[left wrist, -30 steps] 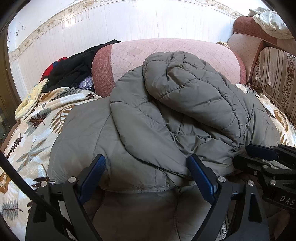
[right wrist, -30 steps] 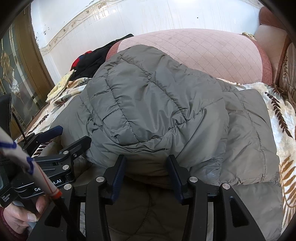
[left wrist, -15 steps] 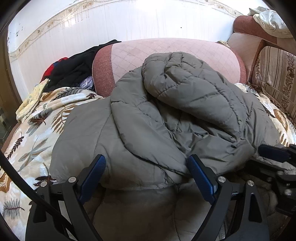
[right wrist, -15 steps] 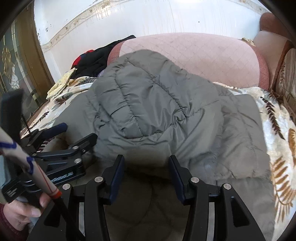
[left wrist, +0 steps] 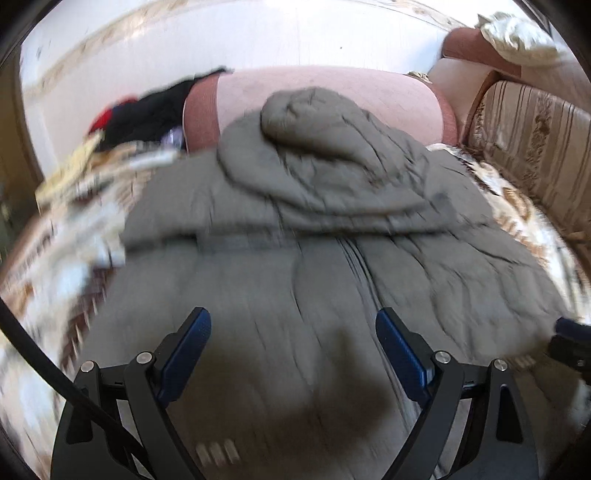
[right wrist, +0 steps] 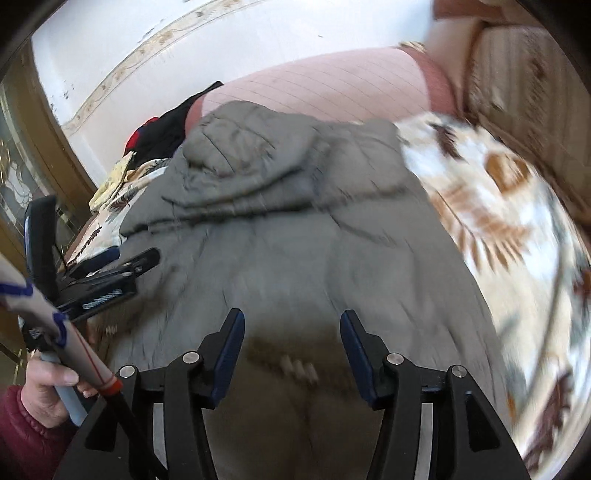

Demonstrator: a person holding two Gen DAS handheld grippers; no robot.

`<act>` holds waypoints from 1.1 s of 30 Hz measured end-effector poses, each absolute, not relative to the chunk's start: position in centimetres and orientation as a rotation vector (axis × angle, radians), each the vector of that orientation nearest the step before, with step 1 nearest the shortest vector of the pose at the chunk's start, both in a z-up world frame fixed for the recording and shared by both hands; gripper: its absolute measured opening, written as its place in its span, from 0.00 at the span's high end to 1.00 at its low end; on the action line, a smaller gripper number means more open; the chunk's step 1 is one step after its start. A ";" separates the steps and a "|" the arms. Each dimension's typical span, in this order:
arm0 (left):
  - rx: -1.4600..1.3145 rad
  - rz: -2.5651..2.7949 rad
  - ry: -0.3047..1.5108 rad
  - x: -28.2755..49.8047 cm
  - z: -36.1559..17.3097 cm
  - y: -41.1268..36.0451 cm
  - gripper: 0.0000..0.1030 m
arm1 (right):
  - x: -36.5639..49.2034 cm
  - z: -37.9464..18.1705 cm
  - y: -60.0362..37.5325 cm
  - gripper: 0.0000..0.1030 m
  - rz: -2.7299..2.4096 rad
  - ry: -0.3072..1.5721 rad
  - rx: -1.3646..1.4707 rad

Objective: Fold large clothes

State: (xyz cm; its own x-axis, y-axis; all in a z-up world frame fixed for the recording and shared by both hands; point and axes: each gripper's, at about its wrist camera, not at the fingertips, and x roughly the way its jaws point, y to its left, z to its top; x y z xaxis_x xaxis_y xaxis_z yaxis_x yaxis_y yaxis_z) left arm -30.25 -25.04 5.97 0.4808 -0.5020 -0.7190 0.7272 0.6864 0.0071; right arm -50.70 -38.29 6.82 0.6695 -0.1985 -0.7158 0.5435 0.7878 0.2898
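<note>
A large grey-green quilted jacket [left wrist: 332, 229] lies spread on a leaf-print cover [left wrist: 66, 236], its hood and upper part bunched against a pink cushion [left wrist: 332, 88]. It also shows in the right wrist view [right wrist: 295, 236]. My left gripper [left wrist: 293, 332] is open and empty above the jacket's near part. My right gripper [right wrist: 291, 328] is open and empty above the near part too. The left gripper shows in the right wrist view [right wrist: 122, 258] at the jacket's left edge. Both views are motion-blurred.
Black and red clothes [left wrist: 147, 110] are piled at the back left beside the cushion. A striped sofa arm [left wrist: 535, 147] stands on the right, with a pale cloth [left wrist: 517, 33] on top. A wall runs behind. A glass door [right wrist: 18, 184] is at the left.
Both grippers have pulled back and up from the folded edge of the jacket. More of the jacket's near part shows now. The right gripper has opened wider.
</note>
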 end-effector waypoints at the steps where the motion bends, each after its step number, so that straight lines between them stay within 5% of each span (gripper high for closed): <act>1: 0.324 -0.771 0.770 -30.9 5.8 -24.2 0.12 | -51.8 6.5 -38.1 0.43 -0.447 0.728 0.525; 33: 0.328 -0.653 0.835 -37.5 2.3 -16.2 0.11 | -55.0 2.9 -31.0 0.38 -0.384 0.810 0.369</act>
State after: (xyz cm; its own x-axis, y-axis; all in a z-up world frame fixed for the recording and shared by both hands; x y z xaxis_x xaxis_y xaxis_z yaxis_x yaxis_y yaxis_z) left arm -37.47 -16.23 2.31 0.4934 -0.4036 -0.7705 0.6504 0.7593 0.0188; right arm -55.00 -30.97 2.93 0.6283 -0.1887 -0.7547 0.4649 0.8689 0.1697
